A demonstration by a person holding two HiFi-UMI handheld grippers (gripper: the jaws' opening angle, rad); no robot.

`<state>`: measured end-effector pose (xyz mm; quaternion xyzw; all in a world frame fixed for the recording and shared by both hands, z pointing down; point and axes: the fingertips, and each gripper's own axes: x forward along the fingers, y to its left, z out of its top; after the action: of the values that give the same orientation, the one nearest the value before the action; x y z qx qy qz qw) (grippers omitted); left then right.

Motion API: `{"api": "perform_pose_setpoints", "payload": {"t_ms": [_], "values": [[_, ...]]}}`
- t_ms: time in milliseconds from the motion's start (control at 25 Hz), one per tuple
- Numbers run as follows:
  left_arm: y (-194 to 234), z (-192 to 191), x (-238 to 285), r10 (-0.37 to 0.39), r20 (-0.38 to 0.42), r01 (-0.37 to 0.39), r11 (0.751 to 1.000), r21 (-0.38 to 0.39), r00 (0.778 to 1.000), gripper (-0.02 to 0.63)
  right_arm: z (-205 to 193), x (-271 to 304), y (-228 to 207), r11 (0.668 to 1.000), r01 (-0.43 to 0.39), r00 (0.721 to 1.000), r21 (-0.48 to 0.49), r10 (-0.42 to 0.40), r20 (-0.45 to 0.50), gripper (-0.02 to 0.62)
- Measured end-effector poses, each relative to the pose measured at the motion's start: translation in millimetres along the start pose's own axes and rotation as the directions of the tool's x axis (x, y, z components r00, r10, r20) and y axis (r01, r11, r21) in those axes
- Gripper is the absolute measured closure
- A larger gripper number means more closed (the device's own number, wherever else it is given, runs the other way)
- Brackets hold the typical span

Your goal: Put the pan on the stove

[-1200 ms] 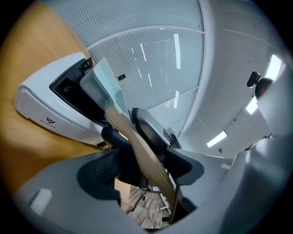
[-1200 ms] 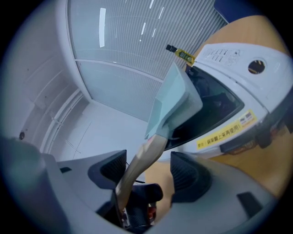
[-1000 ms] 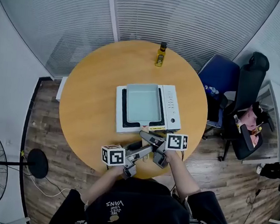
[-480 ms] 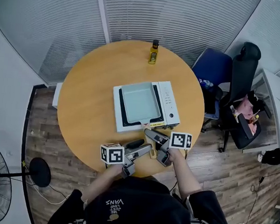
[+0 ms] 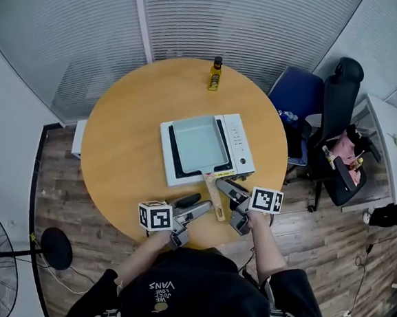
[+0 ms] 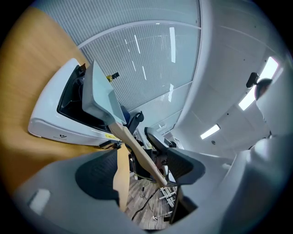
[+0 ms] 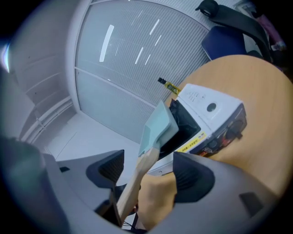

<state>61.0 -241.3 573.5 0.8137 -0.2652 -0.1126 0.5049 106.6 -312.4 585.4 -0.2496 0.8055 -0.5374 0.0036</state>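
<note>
A pale blue-green square pan (image 5: 198, 144) sits on the white stove (image 5: 237, 147) in the middle of the round table. Its wooden handle (image 5: 215, 203) points toward me. My right gripper (image 5: 228, 197) hangs just right of the handle's end, open wide. In the right gripper view the handle (image 7: 137, 176) runs between the jaws close to the left finger, and the pads do not press on it. My left gripper (image 5: 196, 204) is open just left of the handle. In the left gripper view the handle (image 6: 137, 153) crosses ahead of the spread jaws.
A small yellow bottle (image 5: 215, 74) stands at the table's far edge. A blue chair (image 5: 297, 94) and a black office chair (image 5: 341, 111) crowd the right side. A fan base (image 5: 56, 249) rests on the floor at the left. The table's near edge is close under both grippers.
The right gripper has drawn back to the right off the handle with its jaws spread wider, leaving the handle uncovered. The left gripper has barely shifted. The pan stays on the stove.
</note>
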Motion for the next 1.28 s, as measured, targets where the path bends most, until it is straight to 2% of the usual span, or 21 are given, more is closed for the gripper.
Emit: {"api": "perform_pose_setpoints", "payload": {"t_ms": [240,360,480,760,840,960,1120,1280], "values": [[-6,18,-16,-0.014,0.039,0.012,0.999,0.053,0.999,0.281,21,-6,37,0.986,0.036,0.996,-0.165,-0.022,0.082,0.295],[-15,28,-22,-0.035,0.051,0.031,0.996,0.083,0.998,0.282,33,-5,68,0.961,0.056,0.989,-0.272,-0.017,0.145,0.296],[-27,38,-25,-0.050,0.065,0.040,0.988,0.148,0.997,0.282,40,-4,95,0.929,0.059,0.985,-0.365,0.006,0.175,0.296],[-42,55,-60,-0.067,0.056,0.047,0.956,0.291,0.996,0.285,22,18,140,0.892,0.068,0.974,-0.447,0.039,0.225,0.296],[-45,59,-70,-0.067,0.050,0.047,0.943,0.328,0.996,0.310,15,25,147,0.886,0.074,0.973,-0.458,0.037,0.229,0.299],[-47,67,-87,-0.051,0.051,0.028,0.922,0.387,0.997,0.396,2,36,155,0.883,0.093,0.968,-0.459,0.027,0.248,0.319],[-43,74,-112,-0.020,0.041,-0.002,0.880,0.475,0.999,0.509,-14,51,165,0.879,0.107,0.961,-0.465,0.029,0.274,0.418],[-38,69,-133,-0.011,0.024,-0.002,0.869,0.495,1.000,0.563,-34,65,178,0.871,0.102,0.956,-0.480,0.047,0.289,0.499]]}}
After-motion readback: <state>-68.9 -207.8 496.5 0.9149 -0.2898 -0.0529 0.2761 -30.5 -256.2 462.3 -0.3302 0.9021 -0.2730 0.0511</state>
